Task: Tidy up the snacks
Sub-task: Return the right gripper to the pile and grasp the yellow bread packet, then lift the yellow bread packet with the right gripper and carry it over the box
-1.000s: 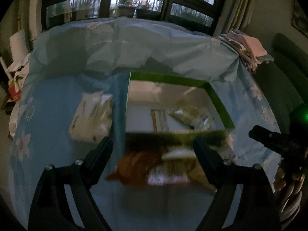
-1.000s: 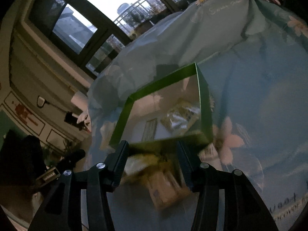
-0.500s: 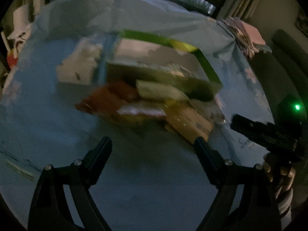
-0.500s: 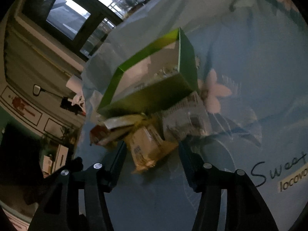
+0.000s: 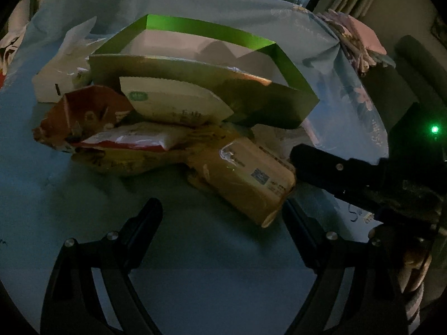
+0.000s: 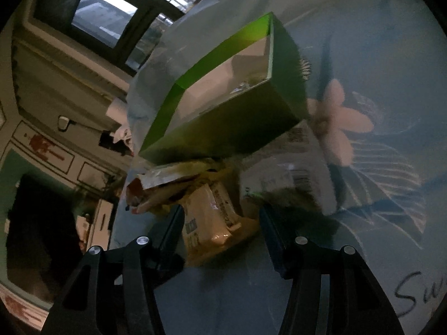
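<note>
A green open box (image 5: 212, 95) stands on the blue cloth, with some packets inside (image 6: 245, 85). A heap of snack packets lies against its near wall: a red bag (image 5: 81, 114), a white packet (image 5: 173, 103), a yellow bag (image 5: 134, 156) and a tan packet (image 5: 248, 178). My left gripper (image 5: 220, 215) is open and empty, back from the heap. My right gripper (image 6: 220, 220) is open, its fingers on either side of the tan packet (image 6: 209, 220). It shows in the left wrist view (image 5: 335, 173) at the right of the heap.
A white packet (image 5: 61, 69) lies left of the box. A pale flat packet (image 6: 287, 167) lies right of the heap. Folded cloths (image 5: 354, 36) sit at the table's far right corner. A window is behind the table.
Both grippers have pulled back and dropped lower. The snack heap and the box now sit farther ahead of the fingers. The right gripper now straddles the tan packet.
</note>
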Available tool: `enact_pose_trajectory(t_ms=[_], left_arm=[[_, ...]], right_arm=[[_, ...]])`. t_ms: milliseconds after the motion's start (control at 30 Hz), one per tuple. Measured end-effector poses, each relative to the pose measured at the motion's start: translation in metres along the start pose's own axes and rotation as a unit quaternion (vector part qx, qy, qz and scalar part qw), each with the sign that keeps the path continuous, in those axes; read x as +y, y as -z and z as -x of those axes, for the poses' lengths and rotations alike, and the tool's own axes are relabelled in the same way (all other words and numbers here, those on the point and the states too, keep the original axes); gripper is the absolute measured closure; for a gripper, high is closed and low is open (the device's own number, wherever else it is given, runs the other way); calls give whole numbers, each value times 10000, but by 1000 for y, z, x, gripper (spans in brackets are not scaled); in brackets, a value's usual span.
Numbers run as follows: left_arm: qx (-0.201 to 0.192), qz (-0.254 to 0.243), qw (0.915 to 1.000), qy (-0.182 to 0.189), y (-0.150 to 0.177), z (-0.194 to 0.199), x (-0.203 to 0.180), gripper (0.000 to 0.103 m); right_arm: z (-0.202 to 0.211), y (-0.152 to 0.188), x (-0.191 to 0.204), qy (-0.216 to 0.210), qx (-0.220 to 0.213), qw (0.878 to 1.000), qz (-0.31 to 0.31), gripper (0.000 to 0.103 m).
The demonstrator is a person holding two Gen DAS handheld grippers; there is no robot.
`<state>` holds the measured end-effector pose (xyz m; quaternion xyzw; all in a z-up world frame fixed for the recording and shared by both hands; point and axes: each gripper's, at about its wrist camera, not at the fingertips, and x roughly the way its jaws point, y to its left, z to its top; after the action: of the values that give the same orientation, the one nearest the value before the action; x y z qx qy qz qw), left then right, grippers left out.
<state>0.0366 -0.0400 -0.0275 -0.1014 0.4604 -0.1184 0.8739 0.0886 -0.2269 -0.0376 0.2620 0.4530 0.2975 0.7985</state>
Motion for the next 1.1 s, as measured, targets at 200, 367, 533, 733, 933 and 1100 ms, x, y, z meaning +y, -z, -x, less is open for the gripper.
enact_pose_trajectory(t_ms=[200, 367, 533, 733, 933, 1100], left_arm=[[28, -21, 10000, 26, 3, 3, 11, 15], [-17, -6, 9999, 121, 3, 4, 17, 15], [36, -18, 9997, 250, 0, -5, 10, 16], [60, -95, 9990, 424, -3, -9, -3, 34], [86, -128, 9985, 531, -3, -12, -8, 50], [9, -320, 9986, 427, 3, -4, -12, 50]], right_arm=[[0, 14, 10, -990, 412, 9942, -88, 46], [6, 12, 7, -589, 114, 9981, -144, 46], [-11, 12, 9, -439, 302, 9985, -115, 46], [-26, 15, 10, -514, 490, 9974, -116, 48], [-23, 19, 5, -527, 461, 9975, -137, 60], [-16, 24, 6, -509, 347, 9981, -91, 68]])
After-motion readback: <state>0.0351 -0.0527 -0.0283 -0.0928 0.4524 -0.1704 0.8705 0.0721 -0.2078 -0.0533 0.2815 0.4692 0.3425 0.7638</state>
